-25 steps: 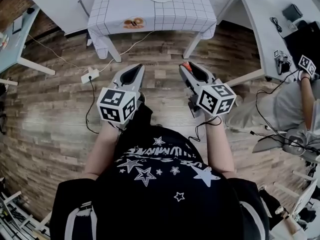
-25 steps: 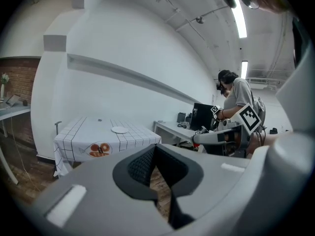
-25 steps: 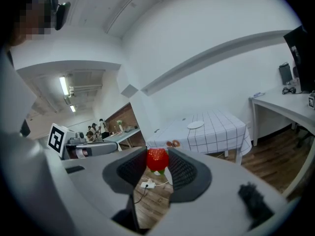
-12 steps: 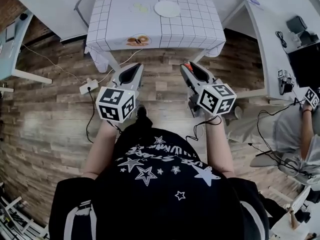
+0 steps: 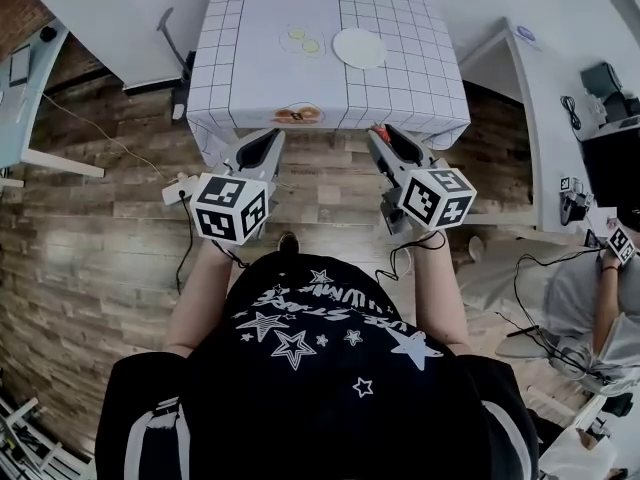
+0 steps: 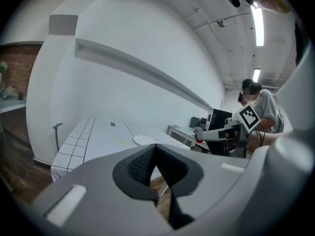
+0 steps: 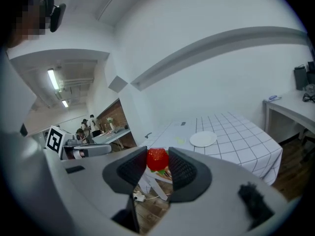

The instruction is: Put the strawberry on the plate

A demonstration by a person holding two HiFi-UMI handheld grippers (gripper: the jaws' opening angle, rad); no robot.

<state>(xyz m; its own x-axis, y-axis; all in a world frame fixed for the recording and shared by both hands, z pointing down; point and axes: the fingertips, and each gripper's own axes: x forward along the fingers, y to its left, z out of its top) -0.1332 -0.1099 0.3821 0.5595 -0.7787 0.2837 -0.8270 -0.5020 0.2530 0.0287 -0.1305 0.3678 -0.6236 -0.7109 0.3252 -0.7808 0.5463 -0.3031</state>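
Above the wooden floor, at the near edge of the bench, the right tongs are closed on the red strawberry. The left tongs are closed together and hold nothing. The white plate lies far on the bench, well apart from the strawberry.

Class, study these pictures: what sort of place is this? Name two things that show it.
Probably a lab or office workroom: a white desk carrying electronics and cables, a table under a checked cloth, and a second person beside that desk.
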